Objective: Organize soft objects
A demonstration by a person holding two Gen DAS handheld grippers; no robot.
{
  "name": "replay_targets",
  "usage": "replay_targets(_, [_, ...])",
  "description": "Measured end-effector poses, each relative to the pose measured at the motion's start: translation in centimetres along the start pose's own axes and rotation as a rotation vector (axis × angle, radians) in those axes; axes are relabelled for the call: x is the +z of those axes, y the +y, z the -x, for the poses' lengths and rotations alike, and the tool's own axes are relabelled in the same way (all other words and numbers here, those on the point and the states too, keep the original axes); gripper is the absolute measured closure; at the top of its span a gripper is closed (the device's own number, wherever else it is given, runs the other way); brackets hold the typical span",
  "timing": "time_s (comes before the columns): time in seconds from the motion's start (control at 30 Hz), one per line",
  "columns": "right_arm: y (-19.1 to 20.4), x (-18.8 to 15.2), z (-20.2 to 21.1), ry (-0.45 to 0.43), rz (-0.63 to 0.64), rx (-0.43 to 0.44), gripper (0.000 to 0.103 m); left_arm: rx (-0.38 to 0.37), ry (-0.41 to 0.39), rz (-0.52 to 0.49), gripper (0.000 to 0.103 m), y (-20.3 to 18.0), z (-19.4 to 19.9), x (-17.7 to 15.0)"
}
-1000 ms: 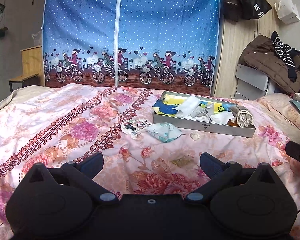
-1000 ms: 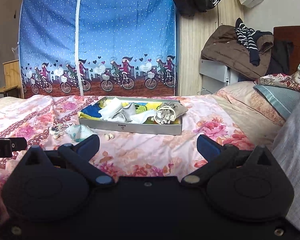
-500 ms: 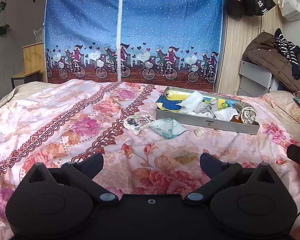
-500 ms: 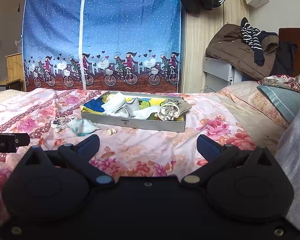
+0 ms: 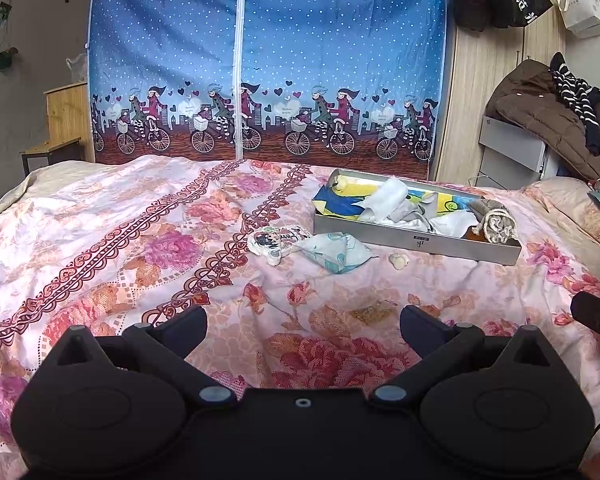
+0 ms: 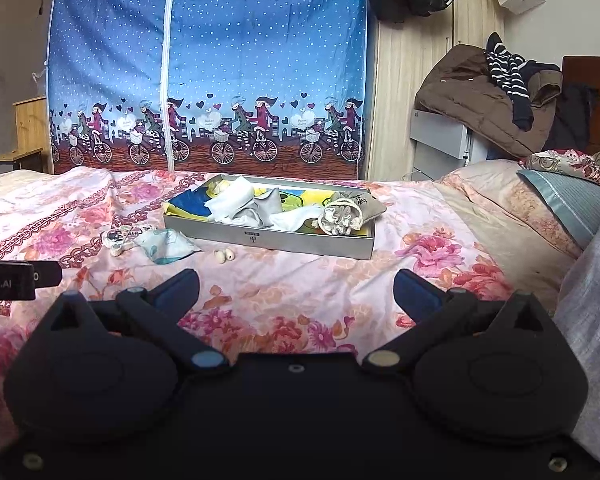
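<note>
Both my grippers — left [image 5: 303, 322], right [image 6: 296, 287] — spread wide, empty, low in frame; grey tray [image 5: 416, 241] of cloths centre-right on the bedspread [image 5: 100, 240].

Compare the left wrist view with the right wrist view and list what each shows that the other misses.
Only the left wrist view shows the open left hand-held gripper whole and a potted plant on the wall.

Only the right wrist view shows the open right hand-held gripper whole, the wooden headboard and a blue-grey pillow.

Both show the grey tray of soft items, the pale cloth beside it, the floral bedspread and the blue wardrobe cover.
</note>
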State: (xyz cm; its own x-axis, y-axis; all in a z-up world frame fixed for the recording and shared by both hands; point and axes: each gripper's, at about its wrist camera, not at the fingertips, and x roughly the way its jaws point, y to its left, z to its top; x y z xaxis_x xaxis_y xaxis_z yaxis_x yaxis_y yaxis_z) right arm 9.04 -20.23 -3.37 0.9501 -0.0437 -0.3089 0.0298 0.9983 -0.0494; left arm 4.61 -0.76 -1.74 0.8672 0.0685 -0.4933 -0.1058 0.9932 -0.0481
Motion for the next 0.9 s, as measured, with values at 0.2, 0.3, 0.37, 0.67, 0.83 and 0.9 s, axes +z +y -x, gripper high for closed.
replay_targets(0.2, [0.0, -0.02, 0.04, 0.003, 0.002, 0.001, 0.0, 0.0, 0.0, 0.001, 0.001, -0.02, 0.04, 0.05])
replay_targets(0.3, [-0.04, -0.06, 0.05, 0.006, 0.005, 0.002, 0.0, 0.0, 0.001, 0.001, 0.001, -0.03, 0.04, 0.07])
replay_targets(0.37, [-0.04, -0.09, 0.09, 0.007, 0.007, 0.003, 0.0, 0.001, 0.002, 0.001, 0.001, 0.01, -0.05, -0.03])
replay_targets(0.67, [-0.17, -0.06, 0.11, 0.014, 0.013, 0.005, 0.0, 0.0, 0.002, 0.0, 0.001, 0.01, -0.05, 0.02])
replay_targets(0.83, [-0.23, -0.05, 0.13, 0.018, 0.015, 0.006, 0.0, 0.0, 0.002, 0.0, 0.001, -0.01, -0.06, 0.01])
replay_targets(0.9, [-0.21, -0.05, 0.14, 0.018, 0.015, 0.006, 0.0, 0.001, 0.002, 0.0, 0.001, -0.02, -0.07, 0.0])
